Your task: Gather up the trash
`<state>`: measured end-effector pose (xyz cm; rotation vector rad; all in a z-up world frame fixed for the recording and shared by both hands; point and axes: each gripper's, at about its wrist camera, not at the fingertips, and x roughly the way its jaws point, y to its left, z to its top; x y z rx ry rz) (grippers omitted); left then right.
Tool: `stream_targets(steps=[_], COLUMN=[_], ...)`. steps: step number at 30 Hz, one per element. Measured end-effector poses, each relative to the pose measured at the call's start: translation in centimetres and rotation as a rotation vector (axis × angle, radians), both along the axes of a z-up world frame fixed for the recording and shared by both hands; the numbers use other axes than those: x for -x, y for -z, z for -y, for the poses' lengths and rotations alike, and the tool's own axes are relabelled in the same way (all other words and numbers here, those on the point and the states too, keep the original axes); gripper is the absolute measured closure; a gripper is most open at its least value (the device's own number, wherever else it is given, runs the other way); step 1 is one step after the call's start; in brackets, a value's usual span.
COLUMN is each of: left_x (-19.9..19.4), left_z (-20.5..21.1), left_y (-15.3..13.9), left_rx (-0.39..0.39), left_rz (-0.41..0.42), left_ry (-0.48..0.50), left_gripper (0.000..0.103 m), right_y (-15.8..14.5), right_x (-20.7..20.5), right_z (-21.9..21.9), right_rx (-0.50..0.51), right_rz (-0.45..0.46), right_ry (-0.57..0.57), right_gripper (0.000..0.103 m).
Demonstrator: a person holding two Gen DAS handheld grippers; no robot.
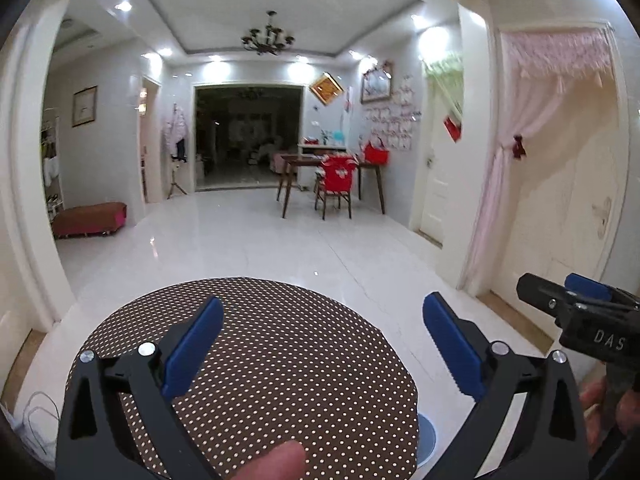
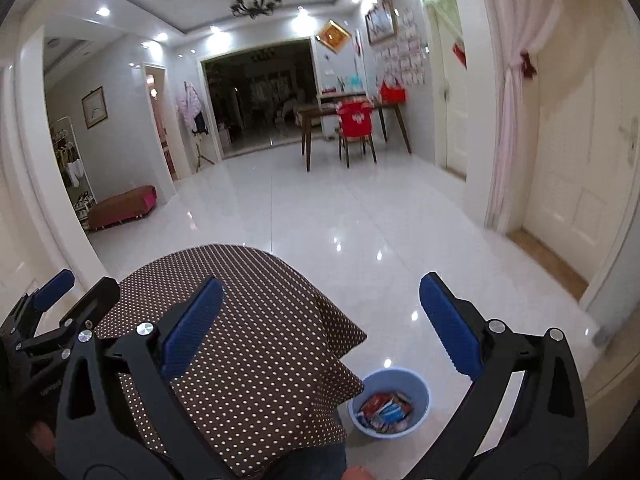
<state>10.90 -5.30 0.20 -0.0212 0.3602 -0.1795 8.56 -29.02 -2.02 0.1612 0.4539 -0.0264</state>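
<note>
A round table with a brown white-dotted cloth (image 1: 272,360) fills the near foreground, and it also shows in the right wrist view (image 2: 260,340). I see no trash on the cloth. A light blue bin (image 2: 389,407) stands on the floor to the right of the table, holding several crumpled wrappers (image 2: 386,406); only its rim (image 1: 426,438) shows in the left wrist view. My left gripper (image 1: 324,344) is open and empty above the table. My right gripper (image 2: 320,324) is open and empty over the table's right edge and it also shows in the left wrist view (image 1: 560,292).
Glossy white floor tiles (image 1: 248,240) stretch ahead. A wooden dining table with a red-covered chair (image 1: 336,184) stands at the far wall. A low brown bench (image 1: 90,218) sits at the left. A door with pink curtain (image 1: 532,184) is on the right.
</note>
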Motion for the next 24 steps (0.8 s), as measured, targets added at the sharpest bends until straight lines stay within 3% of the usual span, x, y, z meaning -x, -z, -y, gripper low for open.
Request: stream_targets(steps=[9,24], left_x=[4.5,7.4], left_z=[-1.8,-3.2], left_y=[-1.2,-1.7], left_rx=[0.032,0.043], left_rz=[0.031,0.069], left_ry=[-0.062,-0.093], left_gripper=[0.005,0.005], right_y=[-1.6,-2.2], right_x=[3.7,6.0], right_z=[-3.8,-6.2], right_rx=[0.119,0.142], right_rz=[0.104,0.181], right_ry=[-0.005,-0.003], right_gripper=[0.006,0.006])
